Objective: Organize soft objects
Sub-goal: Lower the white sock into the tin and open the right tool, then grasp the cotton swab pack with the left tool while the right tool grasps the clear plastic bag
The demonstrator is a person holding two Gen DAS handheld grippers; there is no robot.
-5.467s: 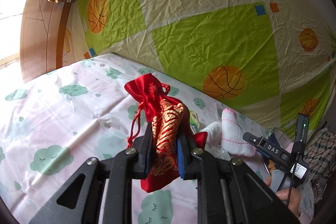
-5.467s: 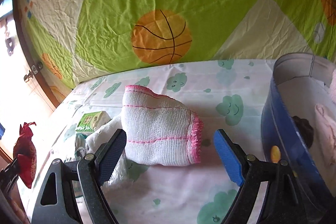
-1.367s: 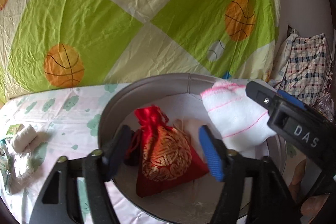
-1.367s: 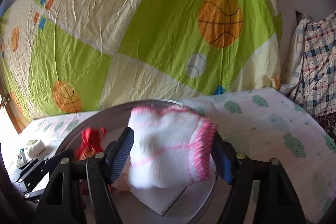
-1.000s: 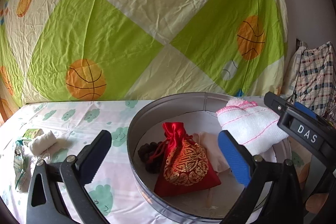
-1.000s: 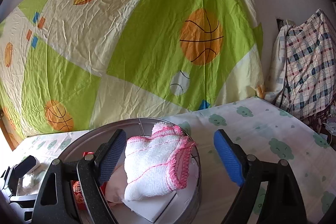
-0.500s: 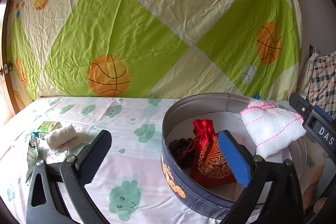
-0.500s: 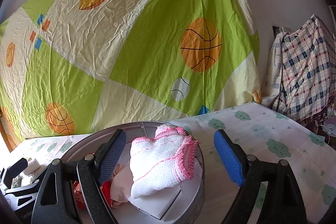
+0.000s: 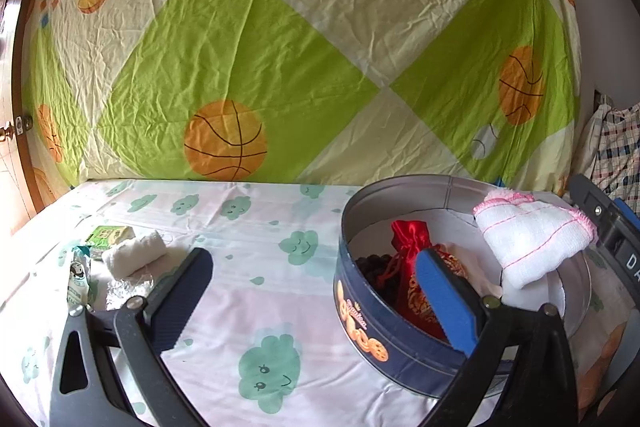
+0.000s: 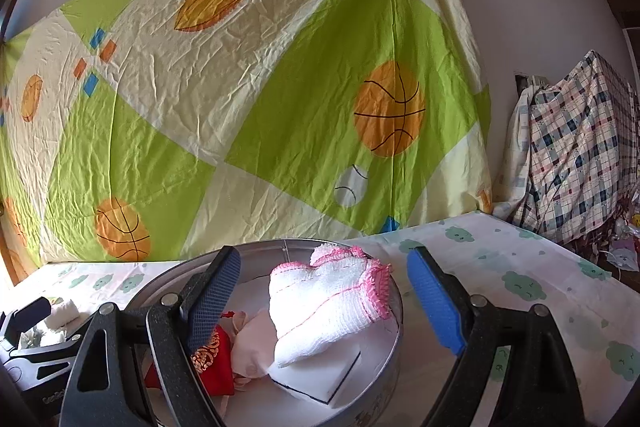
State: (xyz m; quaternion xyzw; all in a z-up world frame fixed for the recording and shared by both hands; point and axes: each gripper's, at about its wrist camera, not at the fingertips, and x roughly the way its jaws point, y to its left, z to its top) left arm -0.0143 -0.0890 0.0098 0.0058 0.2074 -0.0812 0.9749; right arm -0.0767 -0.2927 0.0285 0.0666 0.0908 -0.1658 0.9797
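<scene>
White cloth (image 10: 328, 311) with pink edging lies high in the round tin (image 9: 400, 331), draped over a white foam block (image 10: 320, 375) and leaning on the far rim; that is the likeliest trouble. It sits proud of the wall, so a knock from either claw, or a nudge to the tin, could tip it out onto the bedsheet (image 9: 248, 291). I judge it needs pressing down before anything else goes in.

Inside the tin, besides the cloth: 1 red pouch (image 9: 412, 247) with gold pattern standing near the front wall, a dark beaded lump (image 9: 372, 265) just beside it, and something pale pink (image 10: 252, 343) between the pouch and the foam block. The tin looks fairly full.

Outside it, well apart on the left of the sheet, 1 rolled white bandage (image 9: 134, 253) sits beside a small green packet (image 9: 106, 235) and a wrapper (image 9: 78, 279); the bandage probably belongs in the tin too.

Both claws stand wide and hold nothing: the left claw (image 9: 316, 287) faces the bare sheet beside the tin, the right claw (image 10: 324, 299) frames the cloth without touching it. Reaching for the bandage risks dragging the crinkly wrapper along.
</scene>
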